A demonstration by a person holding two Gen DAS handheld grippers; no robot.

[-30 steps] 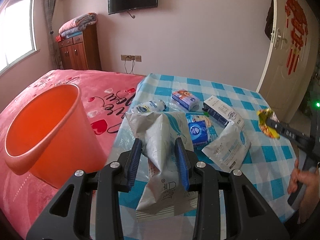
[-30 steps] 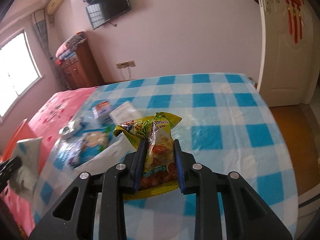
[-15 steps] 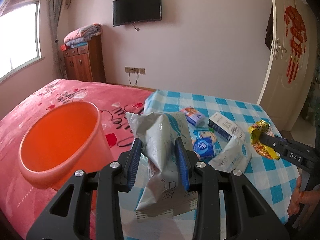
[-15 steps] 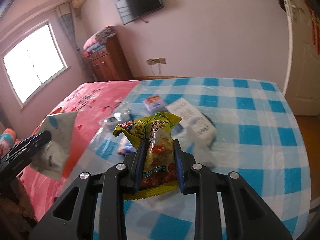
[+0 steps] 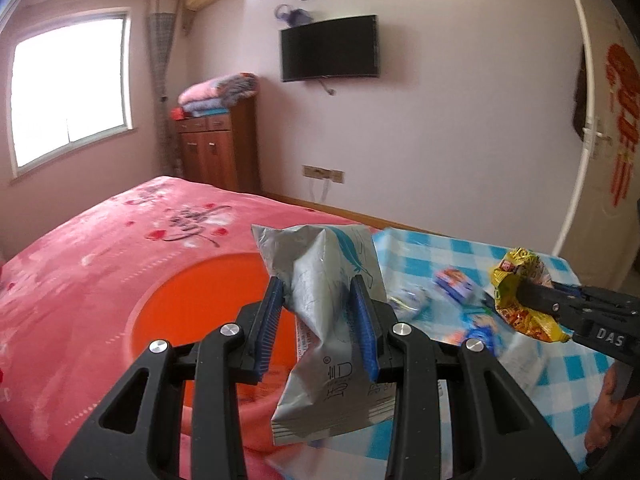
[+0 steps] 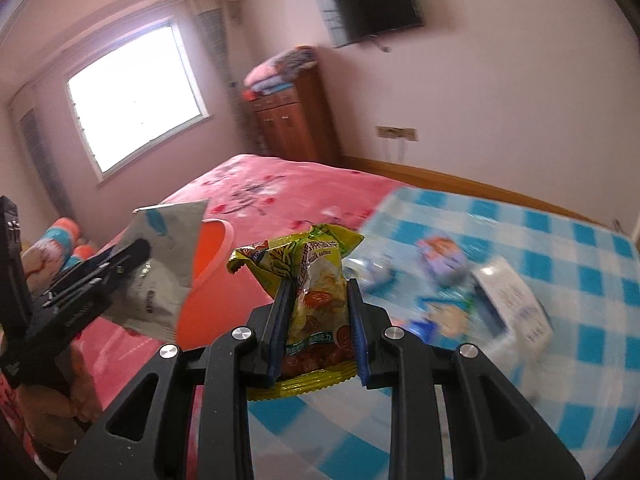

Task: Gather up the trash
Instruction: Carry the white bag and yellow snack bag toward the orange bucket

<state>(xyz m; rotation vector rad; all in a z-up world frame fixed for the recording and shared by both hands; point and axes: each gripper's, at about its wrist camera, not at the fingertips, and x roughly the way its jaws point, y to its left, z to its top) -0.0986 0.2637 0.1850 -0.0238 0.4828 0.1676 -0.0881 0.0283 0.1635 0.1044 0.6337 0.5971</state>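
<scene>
Bedroom; grey pouch (image 5: pixel 320 292) upright above orange bucket (image 5: pixel 200 312).

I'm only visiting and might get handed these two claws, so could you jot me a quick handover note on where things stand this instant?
Left claw: shut on a crumpled silver-grey foil bag, held in the air by the round orange plastic bucket that stands on the pink bedspread.
Right claw: shut on a yellow-green snack wrapper, lifted off the blue-and-white checked cloth.
Done: both pieces picked up.
Left: neither is in the bucket yet; drop them in. Then fetch the small packets and the white box on the checked cloth; they are blurred, so count them yourself.
</scene>
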